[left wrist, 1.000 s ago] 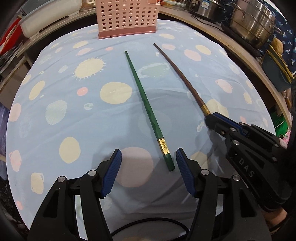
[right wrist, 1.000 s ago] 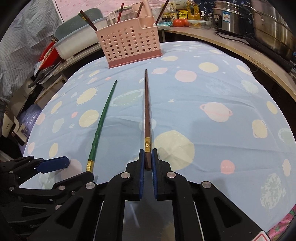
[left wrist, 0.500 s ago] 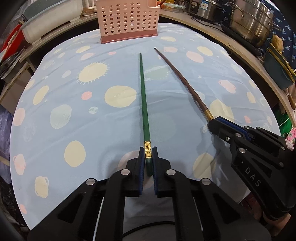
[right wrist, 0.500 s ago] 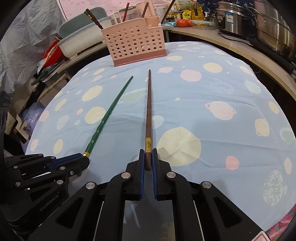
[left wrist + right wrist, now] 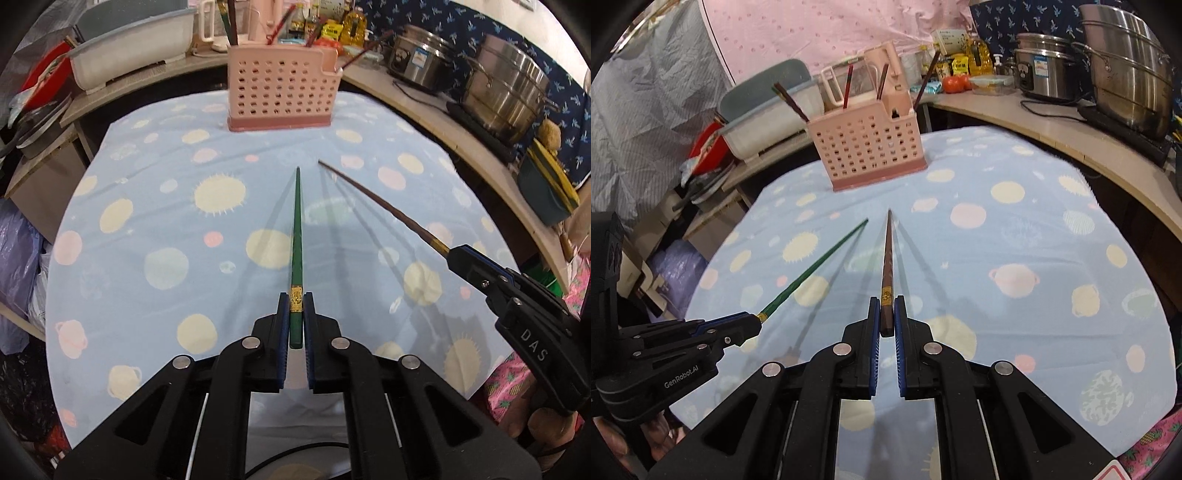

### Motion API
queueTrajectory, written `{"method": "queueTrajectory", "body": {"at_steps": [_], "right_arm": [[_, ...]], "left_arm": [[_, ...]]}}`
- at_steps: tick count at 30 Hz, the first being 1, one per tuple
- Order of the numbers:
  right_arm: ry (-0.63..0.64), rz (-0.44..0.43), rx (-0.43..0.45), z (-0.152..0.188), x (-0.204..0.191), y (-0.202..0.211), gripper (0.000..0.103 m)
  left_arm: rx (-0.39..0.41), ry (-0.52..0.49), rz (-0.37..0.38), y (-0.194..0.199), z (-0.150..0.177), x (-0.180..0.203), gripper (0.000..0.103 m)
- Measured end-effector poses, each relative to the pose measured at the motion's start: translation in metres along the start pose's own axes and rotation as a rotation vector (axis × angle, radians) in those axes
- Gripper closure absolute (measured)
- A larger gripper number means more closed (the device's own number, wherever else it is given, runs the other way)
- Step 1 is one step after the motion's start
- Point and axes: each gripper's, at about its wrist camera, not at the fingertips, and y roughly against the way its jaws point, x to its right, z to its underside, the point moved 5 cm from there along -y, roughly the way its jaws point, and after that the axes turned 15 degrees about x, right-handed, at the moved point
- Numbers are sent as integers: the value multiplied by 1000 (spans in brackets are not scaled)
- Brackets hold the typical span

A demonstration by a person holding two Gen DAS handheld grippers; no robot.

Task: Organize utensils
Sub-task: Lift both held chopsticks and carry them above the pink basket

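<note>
Left wrist view shows the left tool (image 5: 295, 314) clamped on the thick end of a green chopstick (image 5: 296, 236), which runs up the middle of the frame with its tip raised over the spotted blue cloth on the desk (image 5: 155, 206), shadows falling beneath it. At the right edge of that frame the right tool (image 5: 456, 256) grips a brown chopstick (image 5: 373, 201) slanting toward the upper left. Right wrist view has the right tool (image 5: 886, 317) closed on the brown chopstick's (image 5: 887, 258) butt at centre, and the left tool (image 5: 748, 325) at lower left holding the green one (image 5: 812, 266). A pink perforated utensil holder (image 5: 868, 151) stands at the far end of the cloth, upper centre, with several chopsticks already upright inside.
</note>
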Motion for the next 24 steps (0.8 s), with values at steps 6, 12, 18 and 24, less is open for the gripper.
{"method": "queueTrajectory", "body": {"at_steps": [6,12,18,24], "right_arm": [[-13,-10,76,-40,-1,11,96],[-14,-16,148,-77,-2,18,96],[-15,-6,211,-108,2,22,96],[-14,-4,256,-131,5,23,96]], "left_arm": [[75,23,-2,17,-35,-7,96],[165,27,-7,34,-75,-10,96],[242,44,-14,46,-109,-16,96],[282,38,-24,51,-135,-19,96]]}}
